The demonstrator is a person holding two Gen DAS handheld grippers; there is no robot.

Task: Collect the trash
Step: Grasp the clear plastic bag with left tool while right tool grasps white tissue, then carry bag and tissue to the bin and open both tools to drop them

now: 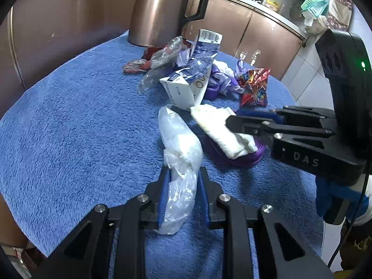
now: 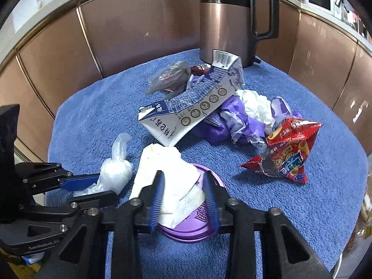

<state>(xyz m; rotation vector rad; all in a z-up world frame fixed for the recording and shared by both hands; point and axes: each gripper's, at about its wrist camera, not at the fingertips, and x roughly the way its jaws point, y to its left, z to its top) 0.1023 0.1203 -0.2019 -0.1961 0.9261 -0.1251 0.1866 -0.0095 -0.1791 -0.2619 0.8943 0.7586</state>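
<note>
Left wrist view: the left gripper [image 1: 182, 186] has its two blue-padded fingers on either side of a clear plastic bag [image 1: 180, 148] lying near the front edge of the blue towel [image 1: 69, 139]. The pads touch the thin tail of the bag, so the tongs look clenched on it, though lightly. To the right, the right gripper [image 1: 241, 125] reaches in over a white tissue [image 1: 223, 127] that lies on a purple lid [image 1: 234, 160]. Toward the back edge, before the kettle [image 1: 162, 11], sit a crushed milk carton [image 1: 186, 81], purple and white wrappers [image 1: 220, 79] and a red snack bag [image 1: 254, 86].

Right wrist view: the right gripper [image 2: 184, 200] straddles the tissue [image 2: 167, 174] with its fingers spread, a clear gap beside the right pad, so these tongs are released. The lid [image 2: 193, 227] shows beneath. At the left, the left gripper [image 2: 93, 188] pinches the plastic bag [image 2: 115, 172]. The carton [image 2: 186, 111] and snack bag [image 2: 286, 153] are toward the middle and right edge of the towel [image 2: 313, 209].

The step in hand seems to be picking up two pieces at once. Next, the right fingers likely need to close on the tissue without catching the lid, then both lift. No bin is visible.
</note>
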